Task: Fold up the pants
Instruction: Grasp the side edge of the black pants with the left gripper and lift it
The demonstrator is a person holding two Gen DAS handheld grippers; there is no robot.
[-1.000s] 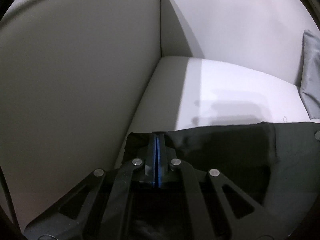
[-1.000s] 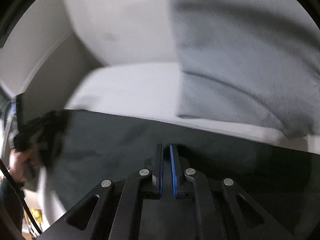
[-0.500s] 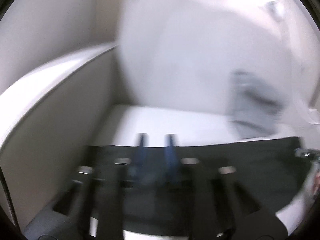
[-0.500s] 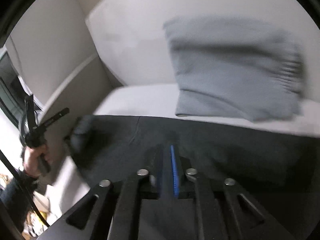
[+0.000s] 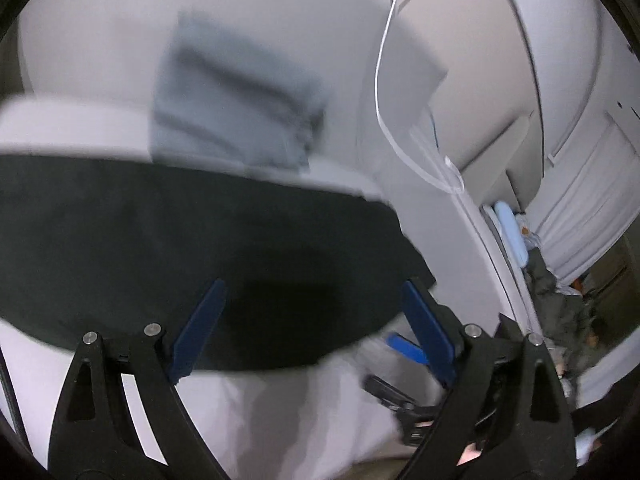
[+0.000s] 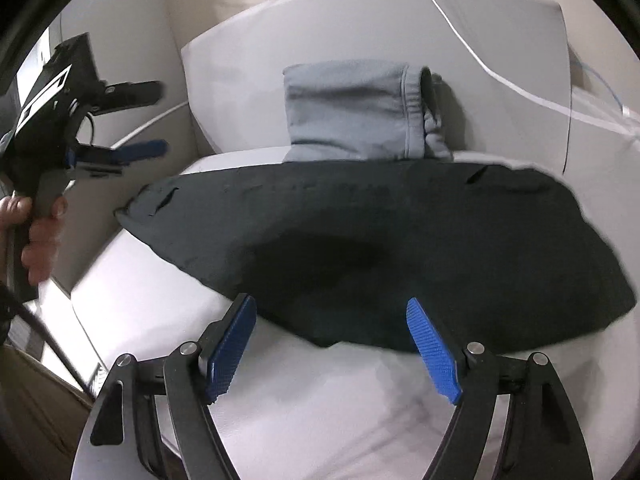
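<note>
Now the dark pants (image 6: 400, 240) lie just ahead of both grippers, left (image 5: 312, 292) and right (image 6: 332, 308), whose empty jaws are opening wide.

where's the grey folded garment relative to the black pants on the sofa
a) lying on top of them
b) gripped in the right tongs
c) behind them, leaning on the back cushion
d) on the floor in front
c: the grey folded fleece garment stands against the white sofa back cushion, just behind the flat black pants.

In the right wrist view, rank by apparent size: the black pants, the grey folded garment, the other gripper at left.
1. black pants, largest.
2. grey folded garment.
3. left gripper, smallest, though it sits at the warped edge, so its size is unsure.
</note>
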